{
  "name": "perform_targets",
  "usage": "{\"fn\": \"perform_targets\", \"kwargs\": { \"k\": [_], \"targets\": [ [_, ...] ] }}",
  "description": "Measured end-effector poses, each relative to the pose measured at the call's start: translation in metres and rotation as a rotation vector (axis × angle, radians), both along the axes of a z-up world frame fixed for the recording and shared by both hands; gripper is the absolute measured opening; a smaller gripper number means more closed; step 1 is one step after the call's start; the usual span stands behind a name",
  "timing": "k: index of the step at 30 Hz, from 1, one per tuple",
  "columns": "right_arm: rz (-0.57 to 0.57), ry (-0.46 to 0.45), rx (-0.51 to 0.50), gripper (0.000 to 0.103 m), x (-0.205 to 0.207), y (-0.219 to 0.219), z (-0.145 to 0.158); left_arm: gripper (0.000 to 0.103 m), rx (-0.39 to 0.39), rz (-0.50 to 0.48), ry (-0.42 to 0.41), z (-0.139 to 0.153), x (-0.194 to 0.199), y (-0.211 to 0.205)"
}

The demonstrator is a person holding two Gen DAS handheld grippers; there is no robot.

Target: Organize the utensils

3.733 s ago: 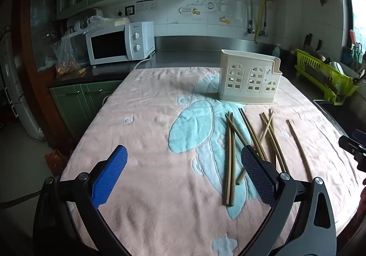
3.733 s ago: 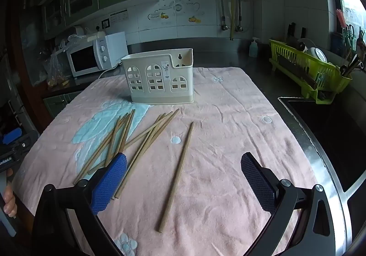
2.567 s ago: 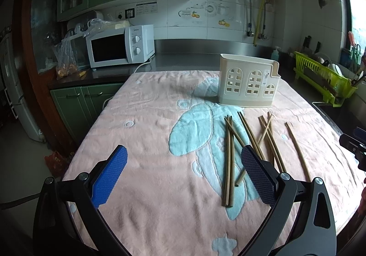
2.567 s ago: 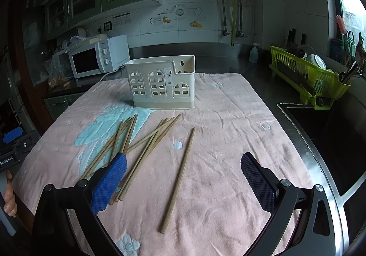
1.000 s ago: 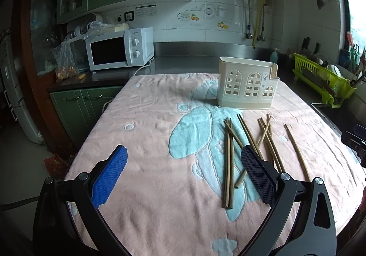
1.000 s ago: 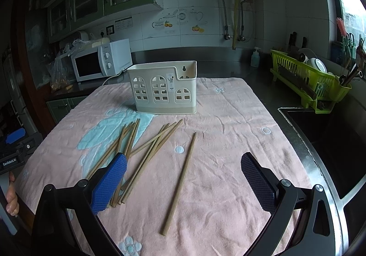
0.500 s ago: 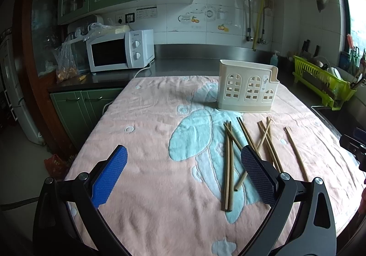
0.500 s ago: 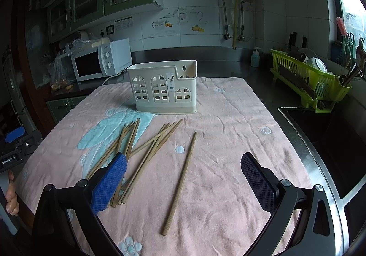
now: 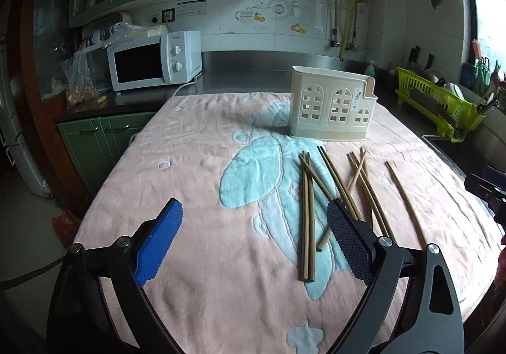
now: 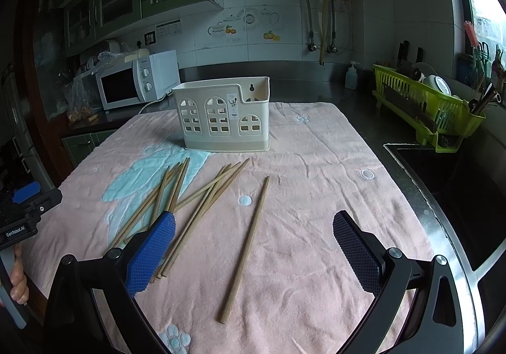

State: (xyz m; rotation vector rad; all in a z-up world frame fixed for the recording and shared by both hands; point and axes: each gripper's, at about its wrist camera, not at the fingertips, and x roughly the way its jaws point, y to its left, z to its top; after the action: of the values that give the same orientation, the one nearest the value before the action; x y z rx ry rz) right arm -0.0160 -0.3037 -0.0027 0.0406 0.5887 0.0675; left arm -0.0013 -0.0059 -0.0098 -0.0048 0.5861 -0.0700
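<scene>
Loose wooden chopsticks [image 10: 208, 199] lying before cream plastic holder [image 10: 223, 113]; left tool [image 9: 253, 240] closing, empty; right tool [image 10: 253, 246] gaping, empty. Next, probably: first pickup.

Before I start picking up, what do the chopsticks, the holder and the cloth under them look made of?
Chopsticks: probably bamboo or wood, matte tan, thin straight sticks with no shine.
Holder: looks like moulded plastic, smooth cream walls with cut-out arched windows and a keyhole hanging slot.
Cloth: soft towelling, fuzzy pink pile that wrinkles, with raised pale blue patterns.
</scene>
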Motion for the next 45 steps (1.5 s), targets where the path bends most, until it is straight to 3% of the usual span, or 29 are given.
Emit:
{"fn": "perform_targets", "kwargs": {
  "k": [24, 32, 45],
  "targets": [
    [0.028, 0.067, 0.014, 0.096, 0.007, 0.006, -0.036, 0.032, -0.028, -0.187, 0.232, -0.081, 0.014, -0.027],
    [0.032, 0.090, 0.026, 0.096, 0.016, 0.006, -0.045, 0.027, -0.013, -0.180, 0.259, -0.086, 0.026, -0.026],
    [0.040, 0.120, 0.025, 0.095, 0.023, 0.006, -0.051, 0.026, 0.042, -0.176, 0.291, -0.089, 0.045, -0.041]
  ]
}}
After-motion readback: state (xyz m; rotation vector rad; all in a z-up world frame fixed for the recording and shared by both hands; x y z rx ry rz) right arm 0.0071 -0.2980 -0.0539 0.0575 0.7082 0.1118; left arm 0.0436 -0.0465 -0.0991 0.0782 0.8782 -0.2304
